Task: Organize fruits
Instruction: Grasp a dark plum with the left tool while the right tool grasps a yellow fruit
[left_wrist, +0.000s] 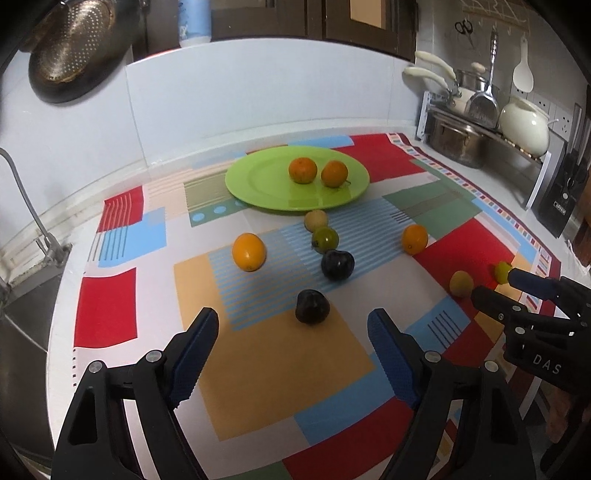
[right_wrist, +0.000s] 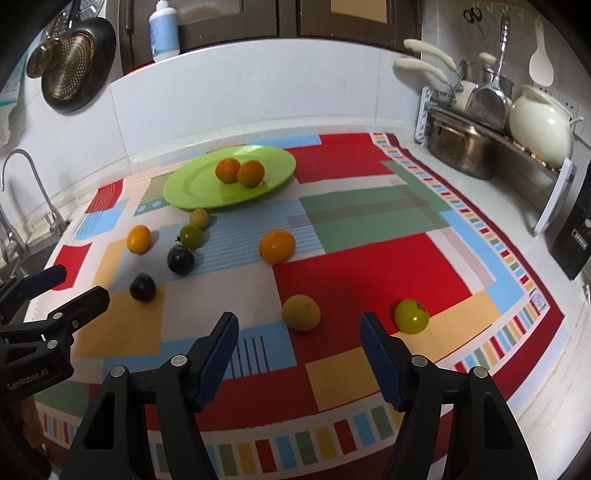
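A green plate (left_wrist: 258, 184) (right_wrist: 192, 188) at the back of the patterned cloth holds two oranges (left_wrist: 303, 170) (right_wrist: 251, 173). Loose on the cloth lie two more oranges (left_wrist: 249, 252) (left_wrist: 414, 239), two dark plums (left_wrist: 312, 306) (left_wrist: 337, 264), two yellow-tan fruits (left_wrist: 316, 220) (right_wrist: 300, 312) and two green fruits (left_wrist: 325, 239) (right_wrist: 411, 316). My left gripper (left_wrist: 293, 325) is open and empty, just short of the near plum. My right gripper (right_wrist: 299, 332) is open and empty, with the tan fruit just ahead between its fingers.
A sink with a tap (right_wrist: 22, 177) lies at the left. A dish rack (right_wrist: 491, 122) with pots and a cream kettle stands at the back right, a black appliance (right_wrist: 576, 236) beside it. A strainer pan (right_wrist: 74, 62) hangs on the wall.
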